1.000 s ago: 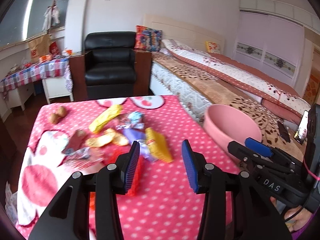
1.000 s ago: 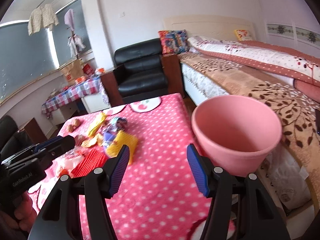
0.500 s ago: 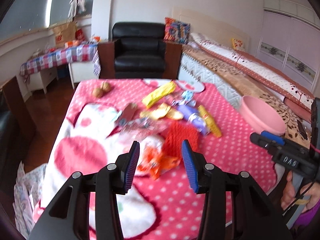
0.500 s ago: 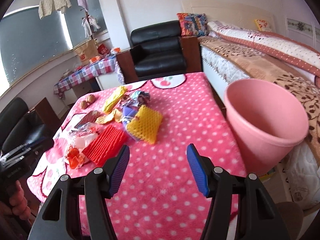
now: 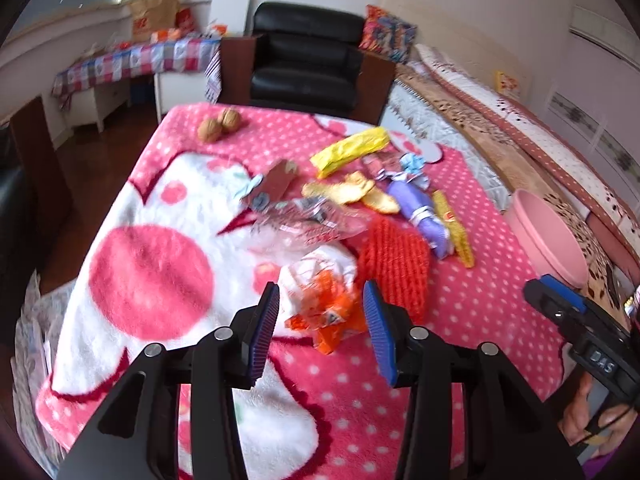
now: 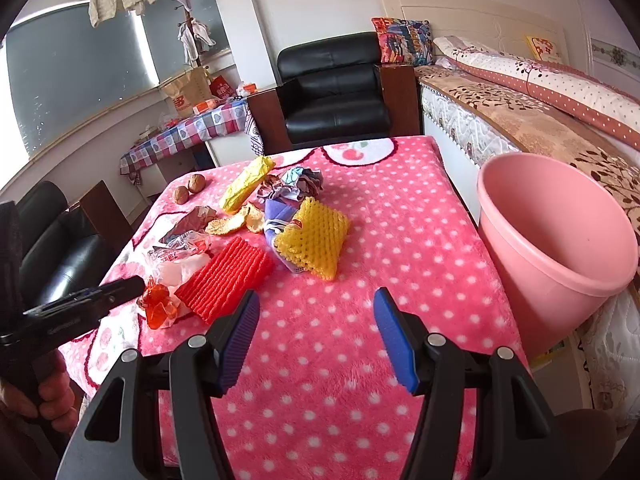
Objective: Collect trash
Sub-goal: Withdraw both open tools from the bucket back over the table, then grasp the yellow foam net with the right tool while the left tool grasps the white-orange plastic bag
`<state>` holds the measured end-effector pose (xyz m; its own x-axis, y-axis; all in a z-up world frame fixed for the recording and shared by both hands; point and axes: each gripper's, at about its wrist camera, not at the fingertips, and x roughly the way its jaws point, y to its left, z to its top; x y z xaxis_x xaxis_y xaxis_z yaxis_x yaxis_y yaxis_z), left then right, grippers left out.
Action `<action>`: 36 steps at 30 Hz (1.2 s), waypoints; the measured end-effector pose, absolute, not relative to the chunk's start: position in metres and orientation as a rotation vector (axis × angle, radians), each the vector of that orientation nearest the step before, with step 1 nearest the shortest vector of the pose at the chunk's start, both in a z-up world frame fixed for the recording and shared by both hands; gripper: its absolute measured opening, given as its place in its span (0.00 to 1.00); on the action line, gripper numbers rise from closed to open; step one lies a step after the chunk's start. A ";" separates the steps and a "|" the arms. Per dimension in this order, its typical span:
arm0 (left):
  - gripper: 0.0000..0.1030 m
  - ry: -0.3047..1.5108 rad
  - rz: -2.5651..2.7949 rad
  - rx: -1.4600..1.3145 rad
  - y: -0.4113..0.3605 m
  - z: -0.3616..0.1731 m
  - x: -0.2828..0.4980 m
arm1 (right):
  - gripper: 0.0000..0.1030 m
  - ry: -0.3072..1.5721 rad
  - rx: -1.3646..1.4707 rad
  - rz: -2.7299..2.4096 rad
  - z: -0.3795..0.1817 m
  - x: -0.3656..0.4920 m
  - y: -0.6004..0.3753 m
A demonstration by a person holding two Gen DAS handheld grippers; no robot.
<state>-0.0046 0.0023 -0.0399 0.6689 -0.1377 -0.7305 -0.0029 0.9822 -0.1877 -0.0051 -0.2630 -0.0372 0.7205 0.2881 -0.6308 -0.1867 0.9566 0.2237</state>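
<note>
A pink polka-dot blanket (image 6: 360,248) covers the table; wrappers, red foam netting (image 6: 226,276) and yellow netting (image 6: 314,236) litter its left half. A pink bin (image 6: 560,248) stands right, beside the bed (image 6: 520,120). Left gripper (image 5: 320,320) and right gripper (image 6: 316,336) are both spread, empty. The orange wrapper (image 5: 328,312) is blurred.

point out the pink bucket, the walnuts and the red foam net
pink bucket (image 6: 520,216): right wrist view, inner wall
walnuts (image 6: 196,183): right wrist view, shell of the right-hand nut
red foam net (image 6: 226,278): right wrist view, middle of its ribbed top
</note>
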 end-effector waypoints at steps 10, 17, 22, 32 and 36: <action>0.43 0.875 -0.147 -0.235 0.001 -0.051 -0.005 | 0.57 0.739 0.158 0.262 -0.041 0.003 -0.262; 0.27 0.859 -0.158 -0.223 0.002 -0.048 -0.004 | 0.57 0.737 0.137 0.274 -0.038 0.008 -0.253; 0.00 0.853 -0.179 -0.207 0.004 -0.046 -0.007 | 0.57 0.738 0.124 0.288 -0.036 0.017 -0.245; 0.05 0.783 -0.238 -0.208 0.017 -0.027 -0.023 | 0.57 0.742 0.100 0.293 -0.031 0.053 -0.225; 0.40 0.784 -0.218 -0.238 0.022 -0.026 -0.017 | 0.53 0.776 0.140 0.284 -0.035 0.075 -0.222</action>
